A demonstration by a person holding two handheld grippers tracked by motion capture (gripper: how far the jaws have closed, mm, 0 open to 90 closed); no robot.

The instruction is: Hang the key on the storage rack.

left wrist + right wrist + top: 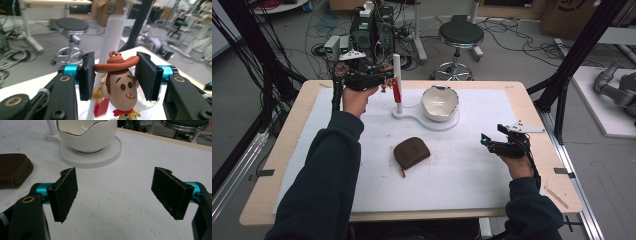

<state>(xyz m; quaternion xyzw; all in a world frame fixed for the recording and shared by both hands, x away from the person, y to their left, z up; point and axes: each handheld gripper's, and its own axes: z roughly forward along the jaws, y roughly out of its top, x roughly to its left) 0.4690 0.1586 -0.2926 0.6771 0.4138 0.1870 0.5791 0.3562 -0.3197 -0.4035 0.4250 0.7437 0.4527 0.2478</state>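
Observation:
A cowboy figure keychain [122,87] with a brown hat and a metal ring on top sits between the jaws of my left gripper [115,72], which is shut on the hat brim. A red tag [101,110] dangles beside the figure. In the high view my left gripper [387,77] is raised at the back of the table, right beside a white upright post [397,65]. The post [113,32] rises just behind the figure. My right gripper [487,142] hovers low over the white mat at the right, and it [113,192] is open with nothing between its pads.
A white egg-shaped bowl [439,102] rests on the stand's round base [100,157], joined to the post. A brown zip pouch [411,152] lies mid-mat. The white mat [472,170] covers a wooden table. A stool [460,35] and cables stand beyond the far edge.

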